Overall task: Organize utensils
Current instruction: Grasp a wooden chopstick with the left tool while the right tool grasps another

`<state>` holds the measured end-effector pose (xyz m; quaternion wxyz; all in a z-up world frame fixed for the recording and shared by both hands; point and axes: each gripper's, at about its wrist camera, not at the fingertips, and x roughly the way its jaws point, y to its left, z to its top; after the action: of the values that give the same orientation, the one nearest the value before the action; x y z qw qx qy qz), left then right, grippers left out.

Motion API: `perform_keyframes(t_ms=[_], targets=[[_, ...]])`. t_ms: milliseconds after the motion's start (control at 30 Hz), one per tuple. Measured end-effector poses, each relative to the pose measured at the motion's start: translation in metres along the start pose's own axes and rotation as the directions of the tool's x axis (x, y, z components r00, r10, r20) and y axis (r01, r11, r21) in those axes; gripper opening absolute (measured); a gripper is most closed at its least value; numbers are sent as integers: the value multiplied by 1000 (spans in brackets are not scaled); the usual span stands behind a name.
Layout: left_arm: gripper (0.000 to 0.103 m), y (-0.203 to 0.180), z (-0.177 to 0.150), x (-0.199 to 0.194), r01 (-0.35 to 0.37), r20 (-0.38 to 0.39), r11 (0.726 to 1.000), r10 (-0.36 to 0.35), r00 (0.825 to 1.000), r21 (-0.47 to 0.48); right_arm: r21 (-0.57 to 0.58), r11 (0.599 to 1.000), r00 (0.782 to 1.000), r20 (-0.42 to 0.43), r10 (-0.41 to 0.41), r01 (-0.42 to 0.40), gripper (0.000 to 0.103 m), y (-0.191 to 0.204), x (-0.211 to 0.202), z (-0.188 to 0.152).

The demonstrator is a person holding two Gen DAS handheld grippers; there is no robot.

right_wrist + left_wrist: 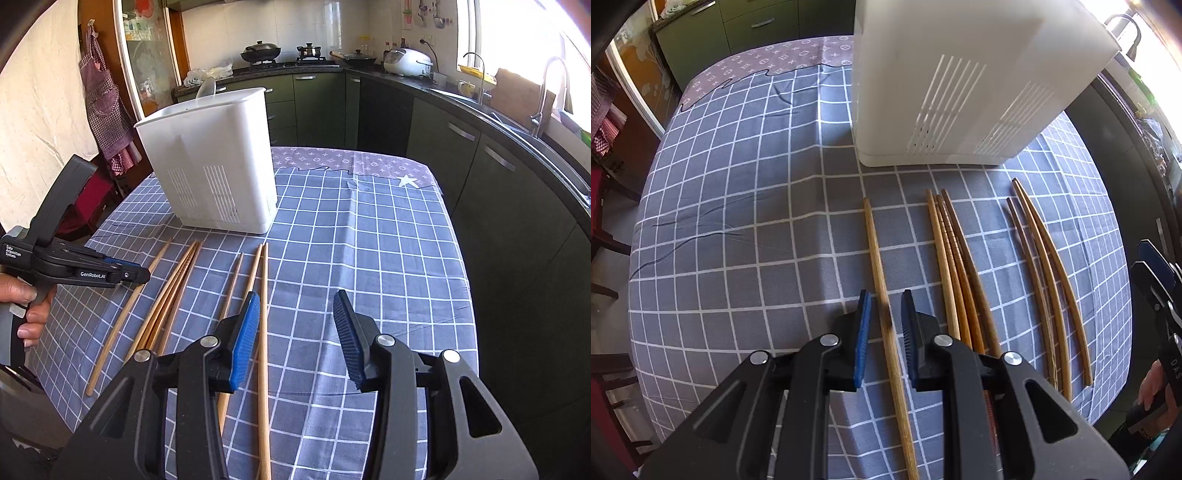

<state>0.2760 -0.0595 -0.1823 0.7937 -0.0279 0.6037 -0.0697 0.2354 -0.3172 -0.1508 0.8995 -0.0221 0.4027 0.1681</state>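
Note:
Several wooden chopsticks lie on the checked tablecloth (738,221) in front of a white slotted utensil holder (960,92) (218,158). My left gripper (886,295) points steeply down over a single chopstick (875,251), which runs between its narrowly spaced blue pads without touching them. Right of it lie a tight bundle of three (955,258) and three more chopsticks (1045,277). My right gripper (297,295) stands open over the right-hand group; the outermost chopstick (264,266) lies just inside its left pad (245,332), untouched.
The holder stands upright at the table's far middle, with a spoon-like handle (207,86) sticking out of it. Dark green cabinets (480,184) and a sink counter run close along the table's right side. A hand (33,306) grips the left tool.

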Motion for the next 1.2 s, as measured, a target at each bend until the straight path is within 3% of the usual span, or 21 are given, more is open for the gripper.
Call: perform_keyframes(t_ms=[367,433,667,967,1200], targets=[[14,-24,5,11,-71,-5,996,71,997,49,0,1000,1000,-2,11,-11,44,0,2,0],[8,-27,5,12,-81,0,995,81,997,53,0,1000,1000,-7,9,-9,44,0,2,0],[7,-20,2,5,-32,36,999,30,999,33,2,1000,999,-33,9,-9,48,-2,5,0],[6,-17,-6,-51,3,178,998,-15,984,66,-3,1000,997,-75,26,-26,48,1,16,7],[6,-15,-19,-106,19,309,995,-48,950,96,-36,998,988,-150,45,-51,48,9,35,16]])
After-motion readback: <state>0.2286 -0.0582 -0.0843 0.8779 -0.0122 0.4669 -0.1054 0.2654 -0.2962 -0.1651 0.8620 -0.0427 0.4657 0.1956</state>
